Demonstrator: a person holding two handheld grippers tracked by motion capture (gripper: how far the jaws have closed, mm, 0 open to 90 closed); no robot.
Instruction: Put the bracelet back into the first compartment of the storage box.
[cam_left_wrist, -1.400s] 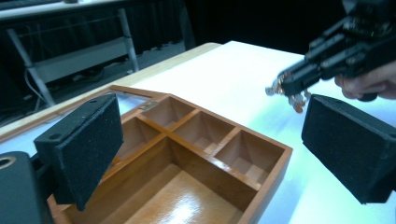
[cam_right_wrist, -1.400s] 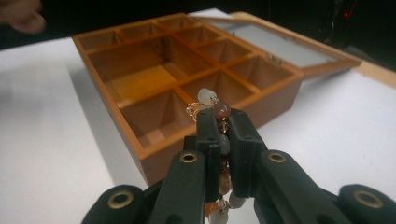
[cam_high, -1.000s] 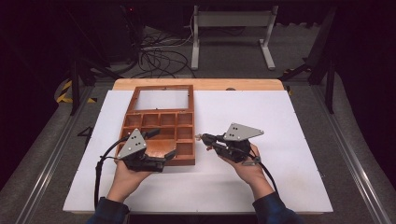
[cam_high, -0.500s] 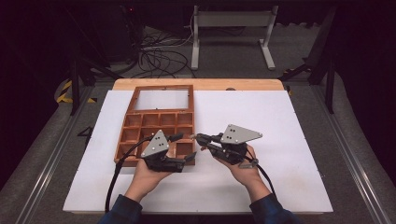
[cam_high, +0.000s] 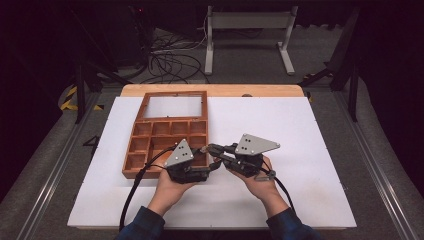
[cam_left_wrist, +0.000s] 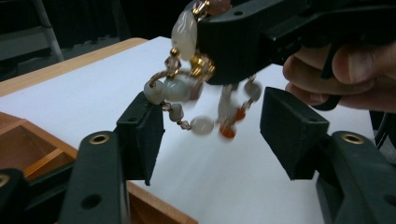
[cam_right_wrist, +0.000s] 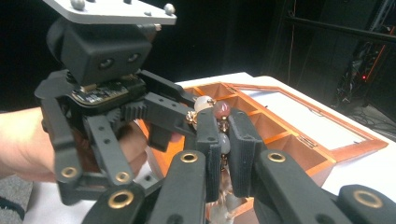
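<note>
Beaded and pale, the bracelet (cam_left_wrist: 196, 100) hangs in the air just off the near right corner of the wooden box (cam_high: 150, 145), pinched at its top by the right gripper (cam_right_wrist: 223, 140), whose jaws are clenched on the strand. White, peach and orange beads on gold links dangle below that grip. The left gripper (cam_left_wrist: 210, 135) has come up beside it, and its jaws have just been closing; they stand part way in, one on each side of the loose loop. One pad looks to be at a white bead, though a real touch cannot be told, and the other is plainly apart from the beads, so nothing is gripped there yet.

This looks like a handover or a two-handed hold. To do it well, the left jaws should probably close on a stretch of beads below the right grip, square across the strand rather than on a single round bead that could squirt out. The right gripper ought to hold firm until the left pinch is sure, and the loop is best kept from swinging.

A white sheet covers the counter (cam_high: 300, 150), with a strip of bare wood along the far edge. The box lies open, its glass lid laid back and its small compartments apparently empty. Beyond is a dark room with coiled cables (cam_high: 170, 62) on the floor and a pale metal stand (cam_high: 250, 30).
</note>
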